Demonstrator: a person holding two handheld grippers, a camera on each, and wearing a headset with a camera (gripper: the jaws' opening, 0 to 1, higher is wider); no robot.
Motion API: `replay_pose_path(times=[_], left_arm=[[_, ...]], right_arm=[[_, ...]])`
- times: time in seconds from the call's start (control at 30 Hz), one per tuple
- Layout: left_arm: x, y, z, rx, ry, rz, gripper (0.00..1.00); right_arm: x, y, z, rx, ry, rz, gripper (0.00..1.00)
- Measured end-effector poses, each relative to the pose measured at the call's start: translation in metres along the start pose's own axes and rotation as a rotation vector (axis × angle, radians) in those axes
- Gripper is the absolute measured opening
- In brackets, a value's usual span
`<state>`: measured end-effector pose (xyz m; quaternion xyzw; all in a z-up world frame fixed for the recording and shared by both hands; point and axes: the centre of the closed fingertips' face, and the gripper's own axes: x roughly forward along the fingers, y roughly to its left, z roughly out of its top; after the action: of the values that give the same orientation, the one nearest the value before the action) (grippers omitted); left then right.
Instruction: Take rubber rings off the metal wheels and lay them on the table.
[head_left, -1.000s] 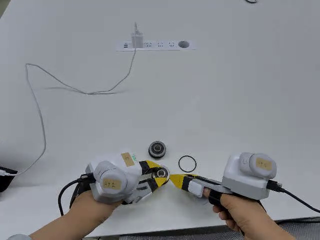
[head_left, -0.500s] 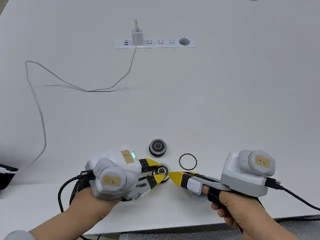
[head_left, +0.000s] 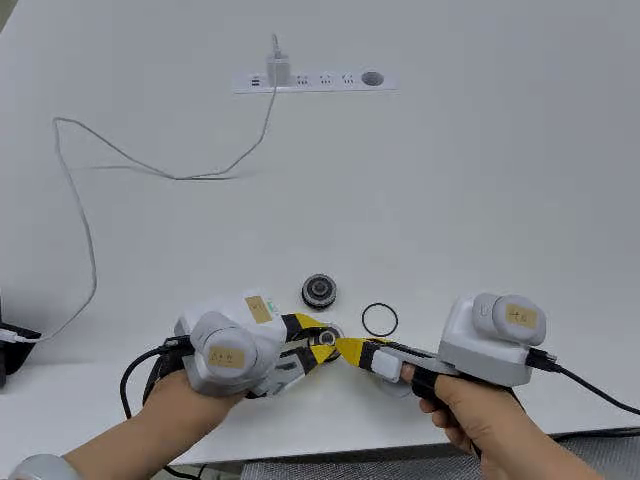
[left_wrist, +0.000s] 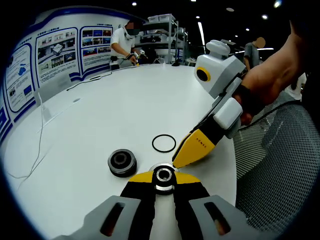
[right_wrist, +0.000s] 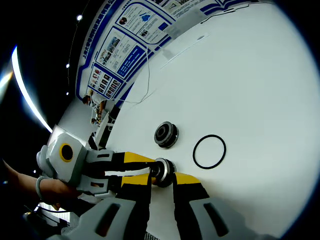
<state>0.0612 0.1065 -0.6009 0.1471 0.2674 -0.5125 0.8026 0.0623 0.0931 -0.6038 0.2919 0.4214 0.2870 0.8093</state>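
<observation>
A small metal wheel (head_left: 327, 335) is clamped between the yellow tips of my left gripper (head_left: 320, 339), just above the table near its front edge. In the left gripper view the wheel (left_wrist: 164, 176) sits between the jaws of the left gripper (left_wrist: 164, 181). My right gripper (head_left: 345, 348) comes in from the right, its jaws pinched on the rubber ring at the wheel's rim (right_wrist: 162, 169). A second wheel (head_left: 318, 290), with its black rubber ring on, lies flat behind them. A loose rubber ring (head_left: 379, 320) lies to its right.
A white power strip (head_left: 310, 82) with a charger lies at the far side, and its cable (head_left: 90, 240) loops down the left of the table. The table's front edge (head_left: 330, 440) is close under both hands. A mesh chair (left_wrist: 280, 165) stands on the right.
My right gripper has moved a little left and up, so its tips now touch the wheel held by the left gripper. The left gripper has stayed about where it was.
</observation>
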Motion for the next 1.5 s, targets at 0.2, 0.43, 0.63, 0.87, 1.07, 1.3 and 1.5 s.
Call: replay_pose_path(times=[0.2, 0.43, 0.63, 0.87, 1.07, 1.3, 1.5], left_arm=[[-0.0007, -0.0003, 0.0004, -0.005, -0.001, 0.002, 0.13], [-0.0011, 0.0001, 0.0009, -0.01, -0.003, 0.004, 0.13], [-0.0012, 0.0, 0.001, -0.012, 0.0, 0.006, 0.13], [-0.0011, 0.0005, 0.001, -0.016, 0.002, 0.005, 0.12], [-0.0008, 0.0008, 0.0009, -0.021, 0.003, 0.008, 0.12], [-0.0006, 0.0006, 0.001, -0.025, 0.002, 0.01, 0.12], [-0.0003, 0.0004, 0.0009, -0.022, 0.007, 0.01, 0.12]], right_arm=[[0.0012, -0.0016, -0.0009, 0.017, -0.002, 0.002, 0.19], [0.0026, -0.0027, -0.0016, 0.032, -0.005, 0.004, 0.19], [0.0043, -0.0002, -0.0021, 0.033, -0.001, 0.01, 0.19], [0.0062, -0.0008, -0.0016, 0.048, -0.001, 0.013, 0.2], [0.0084, -0.0016, -0.0023, 0.089, -0.007, 0.024, 0.21], [0.0095, -0.0012, -0.0026, 0.104, -0.01, 0.03, 0.22], [0.0089, -0.0012, -0.0028, 0.121, -0.015, 0.036, 0.22]])
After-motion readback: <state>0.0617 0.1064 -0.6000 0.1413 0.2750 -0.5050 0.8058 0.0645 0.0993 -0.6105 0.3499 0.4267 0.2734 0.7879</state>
